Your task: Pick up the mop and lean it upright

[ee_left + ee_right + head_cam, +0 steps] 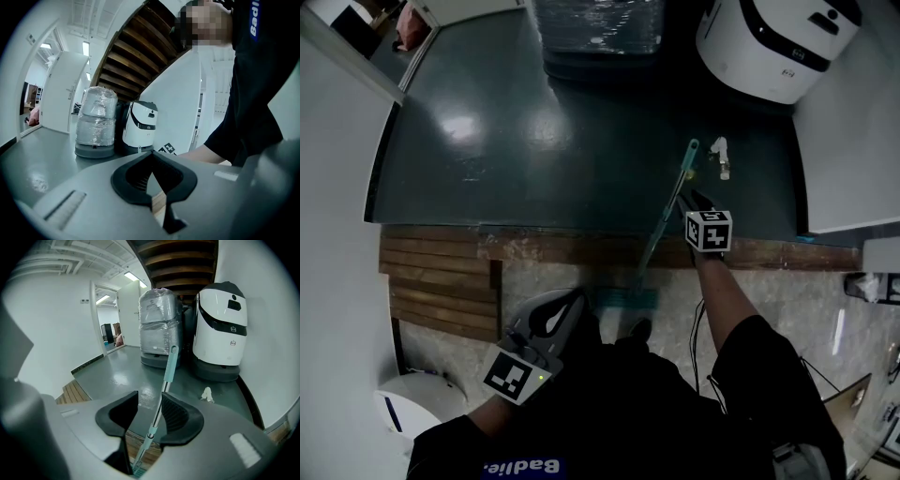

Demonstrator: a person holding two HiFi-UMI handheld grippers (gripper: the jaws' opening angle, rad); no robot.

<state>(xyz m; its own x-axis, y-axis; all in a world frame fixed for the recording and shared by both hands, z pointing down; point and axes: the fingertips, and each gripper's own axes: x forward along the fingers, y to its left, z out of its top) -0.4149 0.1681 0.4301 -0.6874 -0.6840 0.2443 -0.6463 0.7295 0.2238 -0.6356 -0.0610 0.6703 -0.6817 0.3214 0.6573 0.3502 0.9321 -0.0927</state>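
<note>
Lower centre, the right gripper (pixel 149 398) is straddling, jaws spread, the light, stiff, probably slick mop (pixel 169 366) mid-shaft, a sound hold.

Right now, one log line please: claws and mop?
right claw: open, mop handle between jaws | left claw: shut, empty | mop: not yet upright

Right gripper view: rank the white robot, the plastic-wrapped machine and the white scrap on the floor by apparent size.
1. white robot, largest.
2. plastic-wrapped machine, only slightly smaller; a close call.
3. white scrap, by far the smallest.
</note>
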